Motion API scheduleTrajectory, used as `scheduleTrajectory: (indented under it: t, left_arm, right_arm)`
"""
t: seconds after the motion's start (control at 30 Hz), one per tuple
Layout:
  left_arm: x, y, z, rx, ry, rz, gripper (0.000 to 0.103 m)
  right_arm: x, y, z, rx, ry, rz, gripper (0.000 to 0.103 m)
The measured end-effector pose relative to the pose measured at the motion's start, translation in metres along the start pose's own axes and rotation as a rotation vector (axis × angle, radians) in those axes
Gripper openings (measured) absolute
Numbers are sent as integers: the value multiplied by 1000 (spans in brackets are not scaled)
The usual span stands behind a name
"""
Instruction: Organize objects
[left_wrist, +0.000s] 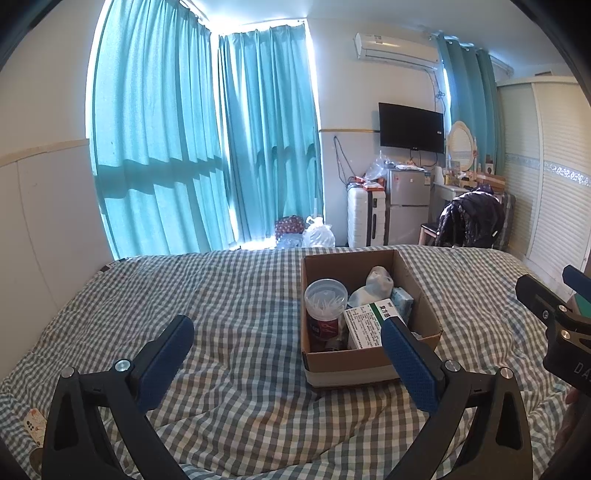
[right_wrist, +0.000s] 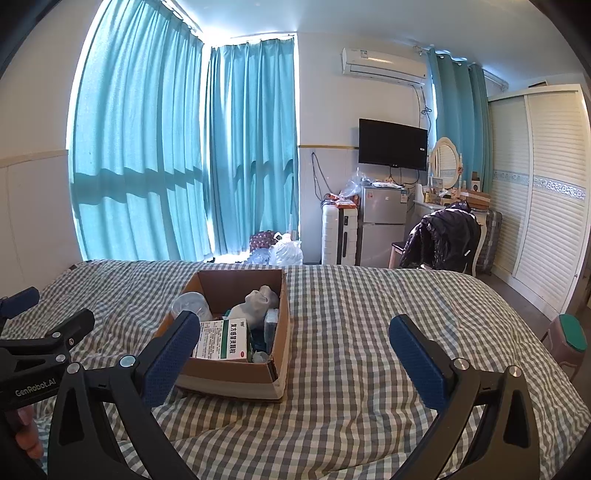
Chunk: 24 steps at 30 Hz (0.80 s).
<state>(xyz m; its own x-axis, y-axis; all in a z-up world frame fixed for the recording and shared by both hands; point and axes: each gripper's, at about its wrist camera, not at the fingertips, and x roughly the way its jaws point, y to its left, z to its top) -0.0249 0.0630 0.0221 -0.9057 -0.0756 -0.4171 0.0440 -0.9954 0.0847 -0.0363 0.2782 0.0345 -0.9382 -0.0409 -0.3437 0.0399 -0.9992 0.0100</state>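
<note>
An open cardboard box (left_wrist: 354, 363) stands on the checked bed cover (left_wrist: 236, 295). Inside are a clear round tub of cotton swabs (left_wrist: 325, 306), a green-and-white medicine box (left_wrist: 367, 325), a pale blue tissue pack (left_wrist: 402, 301) and a whitish bundle (left_wrist: 376, 280). My left gripper (left_wrist: 288, 343) is open and empty, just short of the box and to its left. In the right wrist view the box (right_wrist: 236, 376) sits front left, with the medicine box (right_wrist: 221, 339) on top. My right gripper (right_wrist: 295, 339) is open and empty, to the right of the box.
Teal curtains (left_wrist: 207, 140) cover the windows beyond the bed. A fridge (right_wrist: 382, 229), white suitcase (right_wrist: 338, 236), chair with a dark jacket (right_wrist: 439, 236) and wardrobe (right_wrist: 546, 203) stand past the bed's foot. A teal-topped stool (right_wrist: 570, 338) stands at the right.
</note>
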Motion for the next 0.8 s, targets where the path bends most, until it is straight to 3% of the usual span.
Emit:
scheduleTrajectory:
  t: [0.8]
  left_arm:
    - [-1,0,-1,9,9,-3,103]
  right_arm:
    - [1,7,-2,-12,16,9,103]
